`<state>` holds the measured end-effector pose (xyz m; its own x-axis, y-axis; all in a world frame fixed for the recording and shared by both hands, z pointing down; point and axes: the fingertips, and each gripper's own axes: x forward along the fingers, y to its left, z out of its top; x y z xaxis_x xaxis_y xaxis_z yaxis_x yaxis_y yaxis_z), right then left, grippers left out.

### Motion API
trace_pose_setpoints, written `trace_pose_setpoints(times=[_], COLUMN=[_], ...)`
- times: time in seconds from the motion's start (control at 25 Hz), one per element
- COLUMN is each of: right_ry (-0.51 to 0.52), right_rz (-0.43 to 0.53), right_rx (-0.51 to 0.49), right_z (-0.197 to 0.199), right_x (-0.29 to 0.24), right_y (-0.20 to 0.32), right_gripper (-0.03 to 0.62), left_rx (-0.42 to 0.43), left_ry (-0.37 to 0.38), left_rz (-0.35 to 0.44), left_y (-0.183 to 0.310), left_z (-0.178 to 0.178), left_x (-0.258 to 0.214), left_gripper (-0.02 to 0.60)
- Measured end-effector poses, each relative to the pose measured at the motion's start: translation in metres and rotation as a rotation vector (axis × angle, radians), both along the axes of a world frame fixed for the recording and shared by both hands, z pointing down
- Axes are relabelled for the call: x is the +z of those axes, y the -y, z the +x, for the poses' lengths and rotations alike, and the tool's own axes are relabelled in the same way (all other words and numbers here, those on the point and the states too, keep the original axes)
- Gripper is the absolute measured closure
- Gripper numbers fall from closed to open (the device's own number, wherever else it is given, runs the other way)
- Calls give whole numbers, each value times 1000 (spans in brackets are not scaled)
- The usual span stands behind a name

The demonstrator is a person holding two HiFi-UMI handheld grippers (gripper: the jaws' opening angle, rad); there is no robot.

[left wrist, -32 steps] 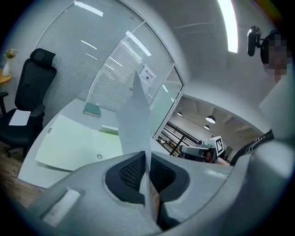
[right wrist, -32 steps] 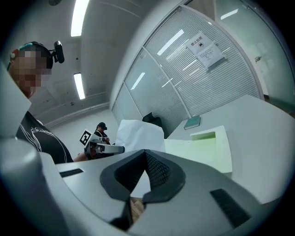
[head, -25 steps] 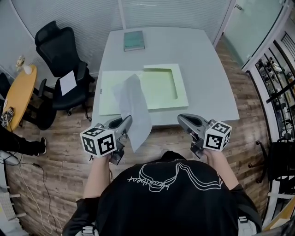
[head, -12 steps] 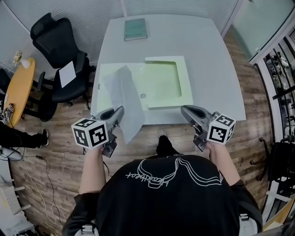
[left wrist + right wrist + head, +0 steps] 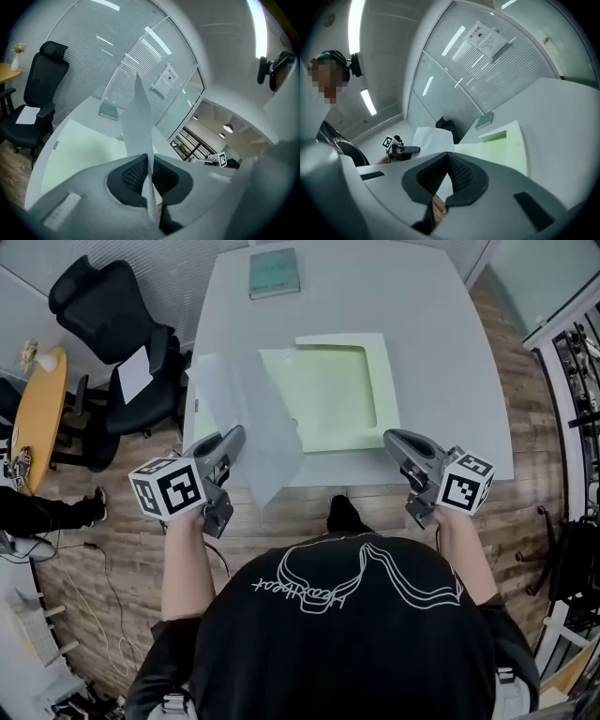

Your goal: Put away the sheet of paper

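A thin white sheet of paper hangs above the table's front left, partly over the left flap of a pale green open folder. My left gripper is shut on the sheet's lower edge. In the left gripper view the paper stands edge-on between the pressed pads, and the folder lies beyond it. My right gripper hovers at the table's front right, apart from the folder, shut on nothing. The right gripper view shows the paper, the folder and the left gripper to its left.
The grey table carries a teal book at its far edge. A black office chair with a paper on its seat stands to the left, next to a round wooden table. Wooden floor surrounds the table.
The left gripper has carried the sheet leftward and further over the table, so it now covers the folder's left flap. The right gripper has stayed at the front right, still shut.
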<state>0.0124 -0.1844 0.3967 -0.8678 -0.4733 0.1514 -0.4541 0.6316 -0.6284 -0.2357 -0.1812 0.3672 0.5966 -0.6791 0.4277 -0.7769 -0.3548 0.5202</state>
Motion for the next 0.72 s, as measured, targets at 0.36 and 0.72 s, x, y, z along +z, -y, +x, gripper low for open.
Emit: trace_pose_setpoints(times=[0.36, 0.72], right_ry=[-6, -29], right_rz=[-38, -82], right_rx=[2, 10], right_z=[4, 16], right_x=[14, 29], right_y=[15, 58], right_gripper=[586, 586], left_rx=[-19, -30], left_ry=[-23, 48], left_rz=[-30, -109], left_y=[24, 67], left_z=[-7, -13], left_x=[17, 51], left_gripper=[569, 569])
